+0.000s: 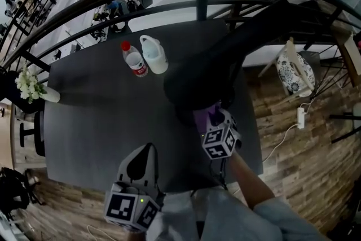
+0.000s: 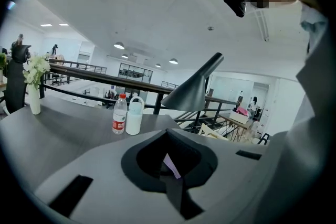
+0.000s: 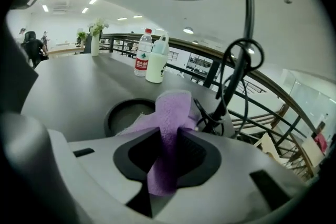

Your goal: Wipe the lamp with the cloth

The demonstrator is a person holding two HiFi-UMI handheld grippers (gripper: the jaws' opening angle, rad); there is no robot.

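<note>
Dark table (image 1: pixel 101 121), bottle (image 1: pixel 134 59), jug (image 1: pixel 154 53), vase (image 1: pixel 49 95), lamp (image 1: pixel 225 59)

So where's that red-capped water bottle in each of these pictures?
Head view: the red-capped bottle stands upper left of centre.
Left gripper view: the bottle is left of centre, mid-height.
Right gripper view: the bottle is upper left of centre.
Shared landmark: the white jug just to its right.

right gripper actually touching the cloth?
Touching. The right gripper view shows the purple cloth pinched between the right gripper's jaws.
</note>
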